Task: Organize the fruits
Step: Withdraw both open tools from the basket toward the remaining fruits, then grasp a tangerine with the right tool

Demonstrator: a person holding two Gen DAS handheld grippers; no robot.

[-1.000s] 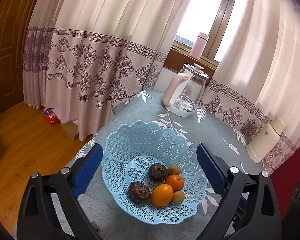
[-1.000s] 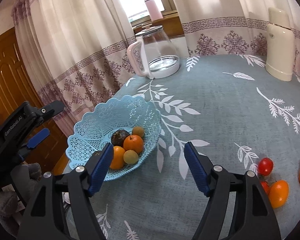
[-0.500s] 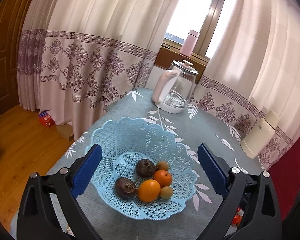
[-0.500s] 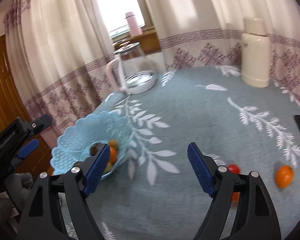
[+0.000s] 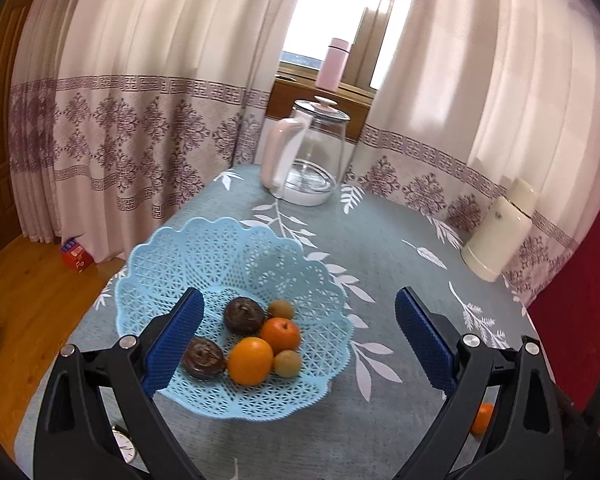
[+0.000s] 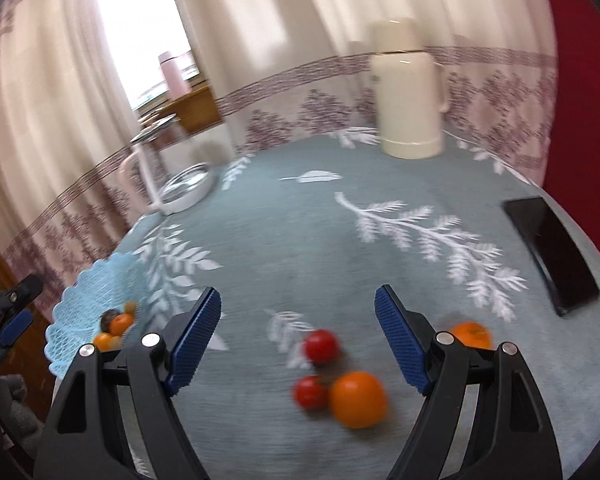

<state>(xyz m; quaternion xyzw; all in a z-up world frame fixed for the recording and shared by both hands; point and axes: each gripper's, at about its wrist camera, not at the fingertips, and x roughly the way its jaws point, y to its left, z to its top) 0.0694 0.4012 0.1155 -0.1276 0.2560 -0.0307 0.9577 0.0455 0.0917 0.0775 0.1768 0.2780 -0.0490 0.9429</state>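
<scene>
Both grippers released: left gripper (image 5: 296,336) over the fruit basket (image 5: 204,256); right gripper (image 6: 298,334) above loose tomatoes (image 6: 321,345) on the bench (image 6: 300,232).

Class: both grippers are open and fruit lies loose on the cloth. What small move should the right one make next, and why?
Probably lower the open right gripper around the large orange, the nearest loose fruit lying between its fingers, while the basket already holds six pieces.

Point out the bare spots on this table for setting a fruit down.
Bare cloth lies between the blue basket, glass kettle and cream flask, reaching the phone. It is crowded near the tomatoes and orange.
</scene>
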